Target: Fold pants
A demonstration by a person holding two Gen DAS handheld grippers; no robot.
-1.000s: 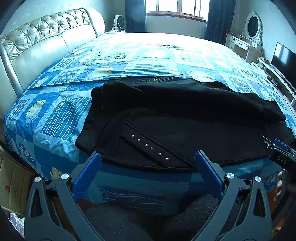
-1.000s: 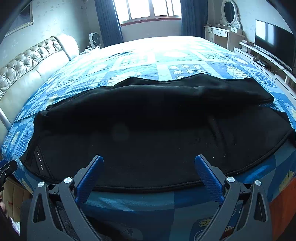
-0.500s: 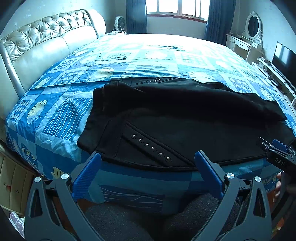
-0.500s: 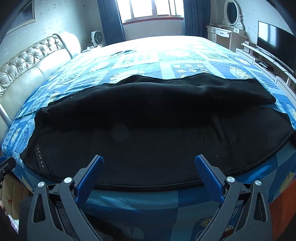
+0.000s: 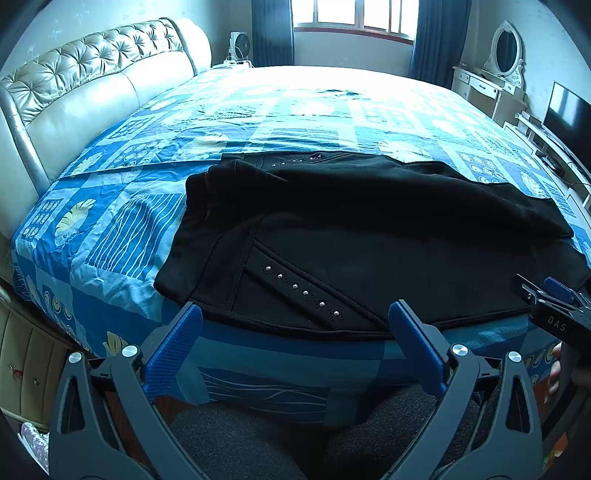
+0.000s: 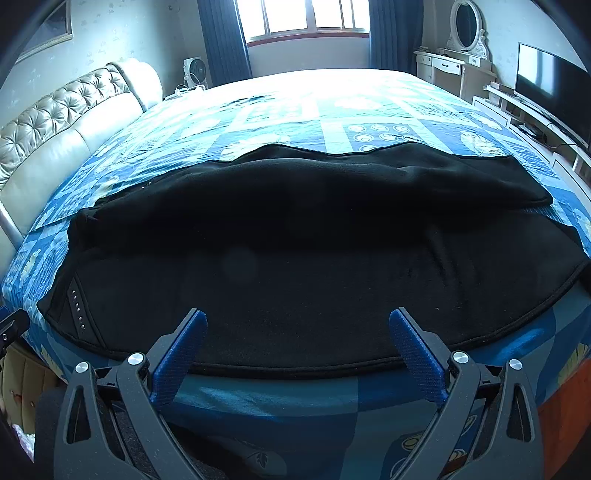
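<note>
Grey gripper (image 5: 295,347) frames, ribbed blue pads (image 5: 173,350).

So the pants (image 5: 369,236) lie flat across the near edge of the bed (image 5: 295,110), waistband end to the left, legs running off right, with one leg lying behind the other. Headboard (image 5: 92,85) is on the left, window (image 5: 351,14) behind the far side, a fan (image 5: 238,46) in the back-left corner. Dressing table (image 6: 454,70) and TV (image 6: 550,85) sit off to the right. Left gripper (image 5: 295,339) and right gripper (image 6: 295,347) both hover just before the near hem, jaws spread wide, not touching it.
</note>
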